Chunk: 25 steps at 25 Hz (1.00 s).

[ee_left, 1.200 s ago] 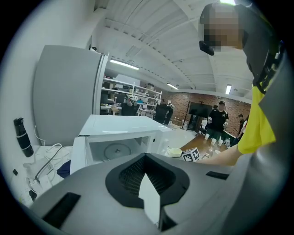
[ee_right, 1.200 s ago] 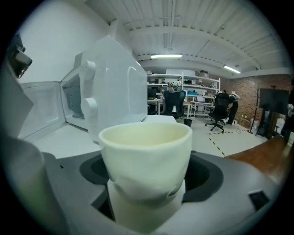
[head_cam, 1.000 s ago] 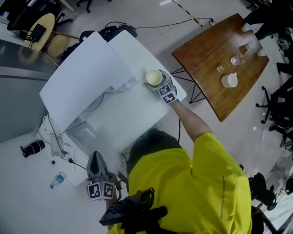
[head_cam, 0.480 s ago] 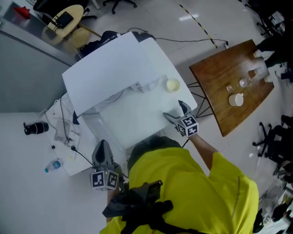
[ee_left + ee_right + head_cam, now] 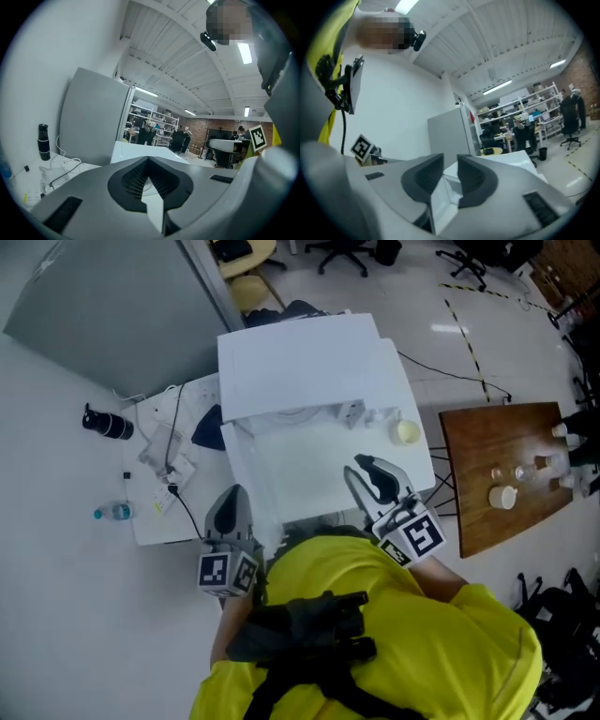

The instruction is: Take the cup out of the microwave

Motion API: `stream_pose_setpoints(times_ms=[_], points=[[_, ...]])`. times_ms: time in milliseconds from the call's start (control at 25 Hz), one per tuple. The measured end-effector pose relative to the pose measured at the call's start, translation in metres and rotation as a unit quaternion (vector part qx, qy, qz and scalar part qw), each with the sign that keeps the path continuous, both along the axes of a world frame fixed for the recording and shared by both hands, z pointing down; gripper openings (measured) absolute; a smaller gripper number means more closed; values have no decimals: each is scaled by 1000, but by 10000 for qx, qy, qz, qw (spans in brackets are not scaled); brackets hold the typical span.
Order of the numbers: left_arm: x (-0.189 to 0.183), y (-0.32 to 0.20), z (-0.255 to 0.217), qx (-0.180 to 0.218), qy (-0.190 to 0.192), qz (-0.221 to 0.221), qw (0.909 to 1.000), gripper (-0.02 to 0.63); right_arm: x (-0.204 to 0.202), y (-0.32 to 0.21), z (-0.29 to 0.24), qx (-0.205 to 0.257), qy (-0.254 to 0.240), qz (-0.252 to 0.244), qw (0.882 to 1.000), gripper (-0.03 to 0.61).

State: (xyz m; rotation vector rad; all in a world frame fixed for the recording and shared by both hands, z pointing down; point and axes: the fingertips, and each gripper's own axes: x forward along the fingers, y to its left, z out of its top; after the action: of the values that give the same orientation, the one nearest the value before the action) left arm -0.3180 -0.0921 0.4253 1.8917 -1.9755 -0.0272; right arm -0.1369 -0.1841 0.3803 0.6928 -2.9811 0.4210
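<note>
A pale yellow cup (image 5: 408, 432) stands on the white table (image 5: 309, 474), near its right edge and beside the white microwave (image 5: 300, 362). My right gripper (image 5: 360, 468) hangs over the table's near right part, well short of the cup. Its jaws are closing, a narrow gap still shows between the pads (image 5: 473, 180), and nothing is in it. My left gripper (image 5: 231, 505) is at the table's near left edge, close to the person's body. In the left gripper view my left gripper (image 5: 149, 161) has its pads together and holds nothing.
A wooden table (image 5: 487, 512) at the right carries a white cup (image 5: 503, 496) and some glasses. On the white floor mat at the left lie a black bottle (image 5: 103, 423), a small water bottle (image 5: 112, 513) and cables. A grey partition (image 5: 103, 306) stands behind.
My right gripper was around the cup, let it go on the table, and drew back toward the person with its jaws narrowing. The left gripper shifted along the table's near edge.
</note>
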Motion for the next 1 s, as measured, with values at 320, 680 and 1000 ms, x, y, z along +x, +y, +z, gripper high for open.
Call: stream_pose_setpoints(times_ms=[320,680,1000], points=[[-41,9,-15,96,47,-115,9999,-8,-3,-7,10,-226,397,554,9974,3],[-51,14,-24,45,-54,105,9999,-8,-14,6,1,-252,386,702,9965,3],[-54,19,-27,43,-28,203,9998,-8,-15,10,-2,-200,437,846,9953,3]])
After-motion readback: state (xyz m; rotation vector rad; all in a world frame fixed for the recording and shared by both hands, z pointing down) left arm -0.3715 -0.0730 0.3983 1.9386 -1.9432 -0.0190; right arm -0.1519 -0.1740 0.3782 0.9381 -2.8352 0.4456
